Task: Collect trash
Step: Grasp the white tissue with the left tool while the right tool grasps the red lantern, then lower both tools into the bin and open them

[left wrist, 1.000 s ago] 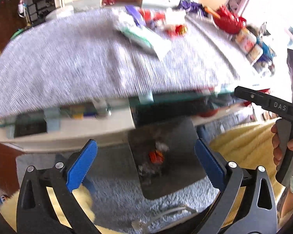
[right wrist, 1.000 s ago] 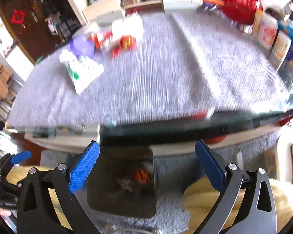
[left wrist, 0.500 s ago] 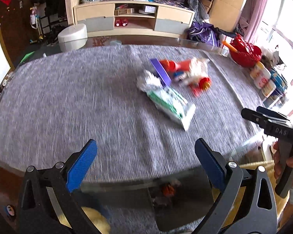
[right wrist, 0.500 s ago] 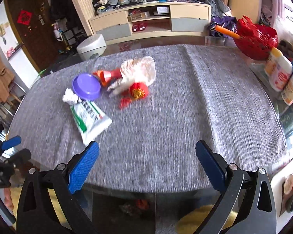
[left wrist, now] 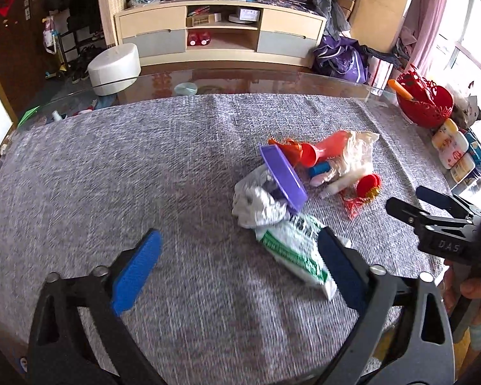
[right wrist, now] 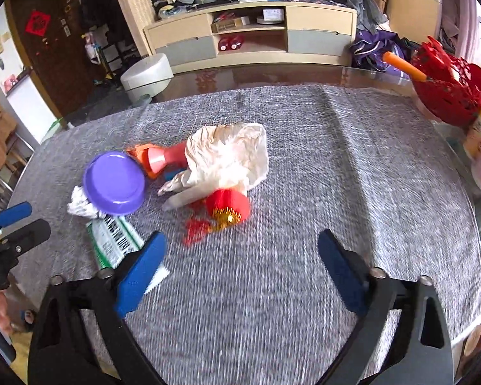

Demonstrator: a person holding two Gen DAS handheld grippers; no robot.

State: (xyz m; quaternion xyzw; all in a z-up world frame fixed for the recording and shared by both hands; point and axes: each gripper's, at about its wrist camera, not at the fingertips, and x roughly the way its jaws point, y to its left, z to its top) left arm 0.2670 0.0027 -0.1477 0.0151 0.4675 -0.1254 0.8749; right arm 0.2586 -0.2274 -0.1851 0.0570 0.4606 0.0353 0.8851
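1. 1 purple lid.
2. 1 crumpled white paper wad.
3. 1 green-and-white packet.
4. 1 orange-red funnel-shaped piece.
5. 1 crumpled cream bag.
6. 1 small red lantern with gold trim.
7. 1 red basket at the surface edge.
8. 2 tools: left tool, right tool.

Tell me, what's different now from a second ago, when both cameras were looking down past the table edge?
Both grippers came up from the dustpan on the floor and forward over the grey cloth. The left gripper and right gripper have just been closing a little, with nothing between the jaws. Neither took hold of anything. The trash pile, with its purple lid, green packet and red lantern, lies as before.
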